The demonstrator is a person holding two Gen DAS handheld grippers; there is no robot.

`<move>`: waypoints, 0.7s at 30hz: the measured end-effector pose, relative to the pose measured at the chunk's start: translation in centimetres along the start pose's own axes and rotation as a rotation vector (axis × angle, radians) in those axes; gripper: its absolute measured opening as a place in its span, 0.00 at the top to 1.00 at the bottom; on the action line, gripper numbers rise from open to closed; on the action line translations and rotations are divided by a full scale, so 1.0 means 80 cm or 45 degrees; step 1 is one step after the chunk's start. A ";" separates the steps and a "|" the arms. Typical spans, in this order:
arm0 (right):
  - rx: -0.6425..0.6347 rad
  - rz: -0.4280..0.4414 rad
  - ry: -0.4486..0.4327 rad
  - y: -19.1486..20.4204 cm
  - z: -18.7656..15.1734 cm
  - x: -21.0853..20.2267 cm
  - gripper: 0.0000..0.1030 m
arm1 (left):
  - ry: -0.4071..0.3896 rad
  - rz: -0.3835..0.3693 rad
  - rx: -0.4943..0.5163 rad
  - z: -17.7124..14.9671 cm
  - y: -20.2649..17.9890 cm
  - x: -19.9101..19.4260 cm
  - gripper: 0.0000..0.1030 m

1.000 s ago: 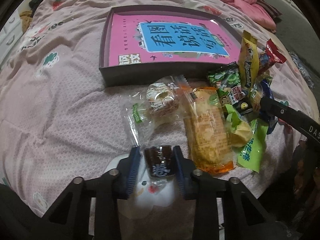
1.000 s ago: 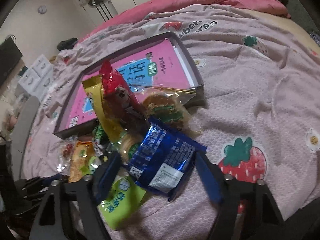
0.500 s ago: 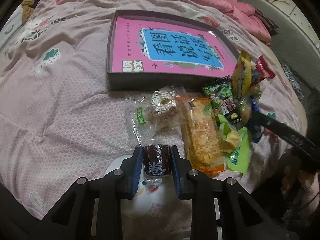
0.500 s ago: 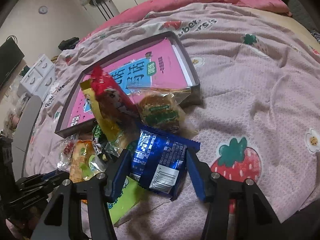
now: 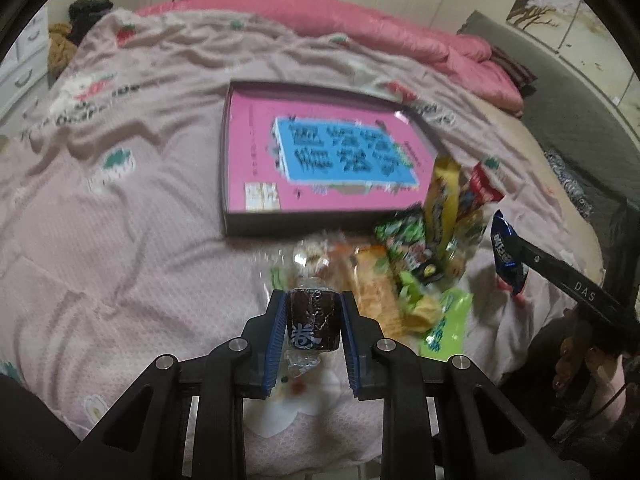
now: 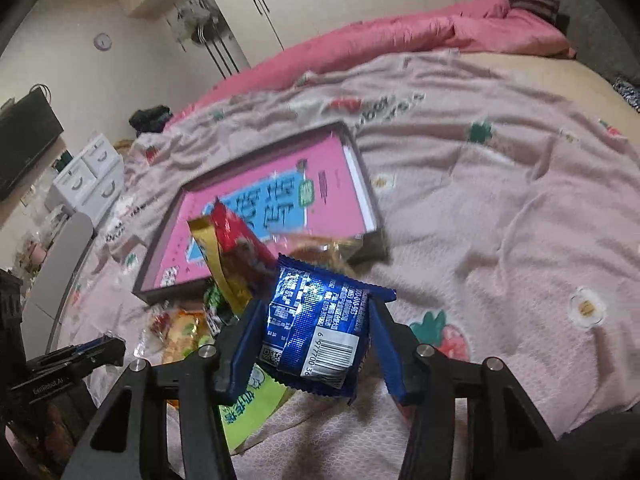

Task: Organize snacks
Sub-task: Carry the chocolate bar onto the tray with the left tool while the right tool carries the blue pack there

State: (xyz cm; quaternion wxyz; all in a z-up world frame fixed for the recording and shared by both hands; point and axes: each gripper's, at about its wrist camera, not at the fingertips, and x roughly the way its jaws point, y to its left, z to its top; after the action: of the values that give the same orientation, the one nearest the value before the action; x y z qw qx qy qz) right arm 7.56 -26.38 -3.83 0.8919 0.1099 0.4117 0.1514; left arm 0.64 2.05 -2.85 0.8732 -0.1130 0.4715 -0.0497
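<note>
My left gripper (image 5: 313, 300) is shut on a small dark brown wrapped cake (image 5: 314, 320), held above the bedspread. The jaws of my right gripper (image 6: 316, 308) are closing, and a blue foil packet (image 6: 316, 332) is pinched between the pads, lifted clear of the pile. From the left wrist view that packet (image 5: 505, 256) hangs at the right. Beyond both lies a dark shallow box (image 5: 236, 224) with a pink book inside. Near its front edge sit yellow (image 5: 440, 196), red (image 5: 482, 188), green (image 5: 404, 240), orange (image 5: 372, 296) and lime (image 5: 448, 320) packets.
Everything lies on a wrinkled pink bedspread with strawberry prints (image 6: 500, 200). A pink quilt (image 5: 360, 28) is bunched at the far side. White drawers (image 6: 88, 176) stand off the left of the bed, a grey headboard (image 5: 580, 92) to the right.
Both grippers have risen from the bed. The left one carried the brown cake up off the sheet. The right one's jaws narrowed onto the blue packet and lifted it off the pile.
</note>
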 end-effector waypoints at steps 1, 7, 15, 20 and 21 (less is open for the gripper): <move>-0.008 -0.005 -0.027 0.001 0.003 -0.004 0.49 | -0.016 -0.009 0.001 0.002 0.000 -0.003 0.74; -0.094 -0.014 -0.146 0.014 0.021 -0.018 0.49 | -0.080 -0.014 0.008 0.020 0.001 -0.008 0.74; -0.141 -0.010 -0.230 0.016 0.045 -0.017 0.49 | -0.170 0.018 0.010 0.052 0.005 -0.009 0.74; -0.135 -0.006 -0.262 0.010 0.060 -0.010 0.49 | -0.167 0.024 -0.017 0.069 0.012 0.005 0.74; -0.136 -0.004 -0.266 0.010 0.062 -0.009 0.49 | -0.165 0.025 -0.018 0.071 0.012 0.009 0.74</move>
State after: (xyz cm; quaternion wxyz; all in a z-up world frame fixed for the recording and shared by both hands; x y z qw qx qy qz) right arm 10.81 -26.24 0.10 0.9348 0.0767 0.3079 0.1596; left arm 5.76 3.72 -0.64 0.9014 -0.1176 0.4155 -0.0304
